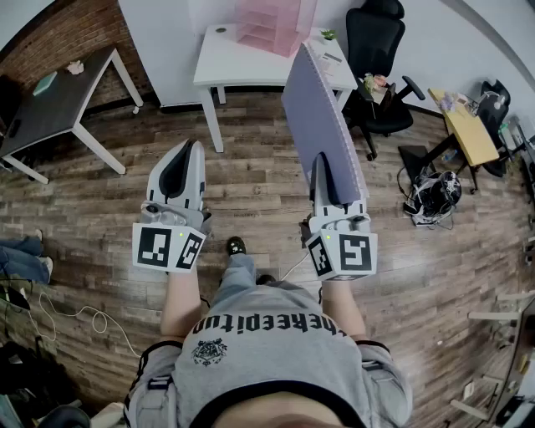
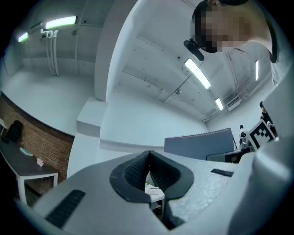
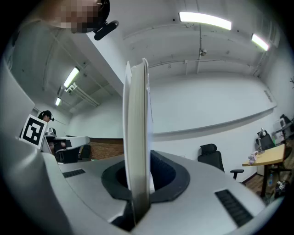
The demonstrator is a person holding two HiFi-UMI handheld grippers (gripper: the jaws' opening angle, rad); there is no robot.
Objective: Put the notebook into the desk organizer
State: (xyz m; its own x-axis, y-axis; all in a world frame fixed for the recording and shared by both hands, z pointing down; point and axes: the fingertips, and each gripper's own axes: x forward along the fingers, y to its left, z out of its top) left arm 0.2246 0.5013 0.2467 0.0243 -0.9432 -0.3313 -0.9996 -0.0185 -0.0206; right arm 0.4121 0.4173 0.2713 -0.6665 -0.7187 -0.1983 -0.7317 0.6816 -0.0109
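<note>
Right gripper: ribbed black pads clamped on the bottom edge of the thin lilac-grey spiral-bound notebook, which stands upright in the air, wire binding along one long side | Left gripper: matte grey shell, pad tips together, nothing between | Pink translucent plastic desk organizer: on the white rectangular table, beyond the notebook.

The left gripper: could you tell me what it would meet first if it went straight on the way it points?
Probably the white rectangular table, which shows straight ahead past the left gripper's tips; nothing nearer appears, though depth is unclear.
</note>
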